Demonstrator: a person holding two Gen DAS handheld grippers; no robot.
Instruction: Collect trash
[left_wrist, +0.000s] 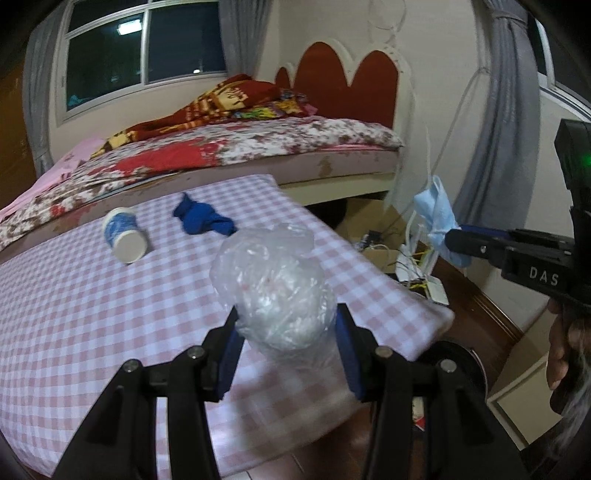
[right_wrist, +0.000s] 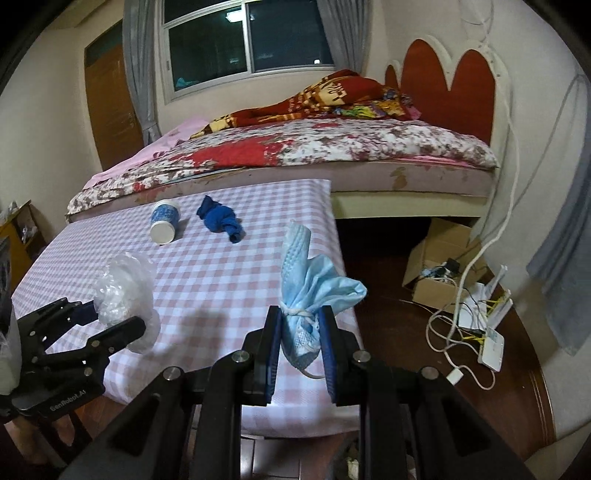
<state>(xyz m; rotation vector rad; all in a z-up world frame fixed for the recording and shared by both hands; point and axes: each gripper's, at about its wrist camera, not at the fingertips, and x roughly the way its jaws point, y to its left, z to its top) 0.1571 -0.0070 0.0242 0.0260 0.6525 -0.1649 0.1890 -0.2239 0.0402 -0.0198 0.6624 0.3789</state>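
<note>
Trash items occupy four stations, listed left to right from the near edge of the checked tablecloth (right_wrist: 207, 273). Station one: the left gripper (left_wrist: 286, 332), jaws at a middling spread, pads pressed on a crumpled clear plastic bag (left_wrist: 273, 284) raised just above the cloth at about 7 o'clock of the table. The bag appears light, slippery and springy, so it could squirm out of a shallow pinch; grip across the densest part of the wad. Station two: a paper cup (right_wrist: 164, 221) lies on its side at 11 o'clock, open mouth toward the near edge. It is likely light and easily crushed, and it may roll; take it across the rim with gentle pressure. Station three: a blue cloth wad (right_wrist: 219, 219) sits just beside the cup, near 12 o'clock, not touching it. It looks soft and limp; pinch the thickest fold. Station four: the right gripper (right_wrist: 301, 332), jaws drawn narrow, clamps a light blue face mask (right_wrist: 308, 284) at its tied waist, held near the table's right edge at 5 o'clock. The mask is soft and floppy with a trailing loop. No trash container is visible in either view.
</note>
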